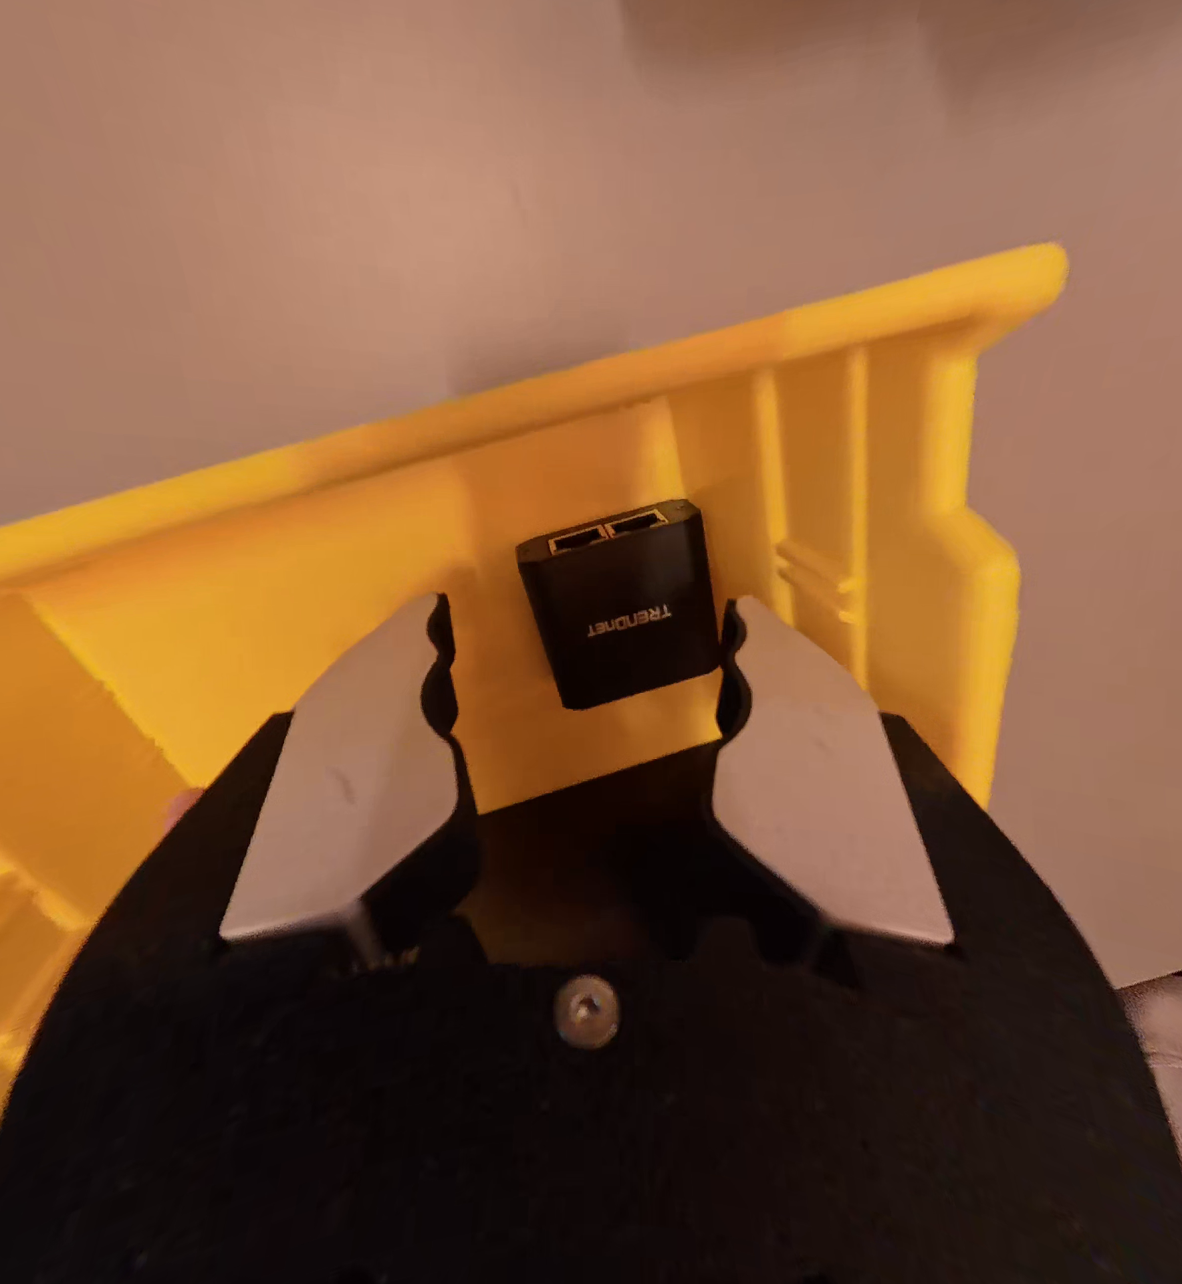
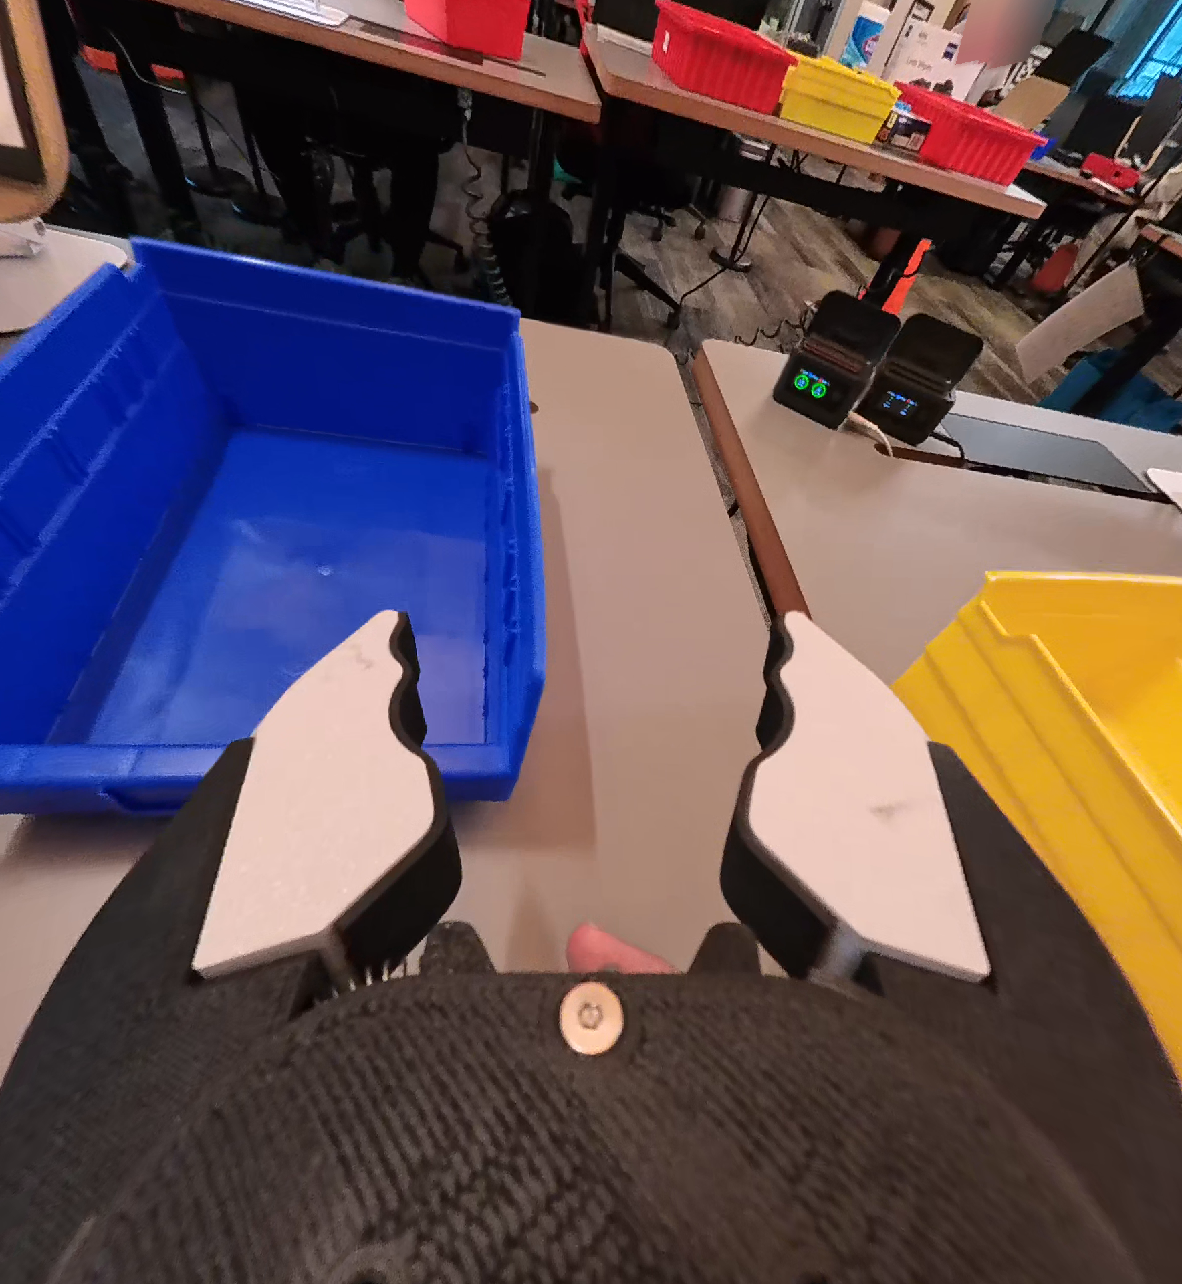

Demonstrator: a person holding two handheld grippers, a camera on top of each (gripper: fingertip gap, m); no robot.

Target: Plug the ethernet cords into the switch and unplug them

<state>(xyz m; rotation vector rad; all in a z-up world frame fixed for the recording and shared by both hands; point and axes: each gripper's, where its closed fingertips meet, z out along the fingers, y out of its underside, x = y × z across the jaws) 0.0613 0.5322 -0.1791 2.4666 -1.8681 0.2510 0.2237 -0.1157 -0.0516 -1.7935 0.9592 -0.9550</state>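
A small black switch (image 1: 619,601) with two empty ports on its far end lies on the floor of a yellow bin (image 1: 282,590). My left gripper (image 1: 585,611) is open and hovers over the bin, its fingers on either side of the switch's near end; the right finger is very close to the switch's corner. My right gripper (image 2: 592,629) is open and empty above the grey table (image 2: 616,556), between a blue bin (image 2: 282,528) and the yellow bin (image 2: 1095,695). No ethernet cords show in either view.
The blue bin holds nothing. Two black devices with lit displays (image 2: 866,375) stand on the neighbouring table at the far right. A gap (image 2: 734,472) splits the two tables. Red and yellow bins (image 2: 831,90) sit on tables farther back.
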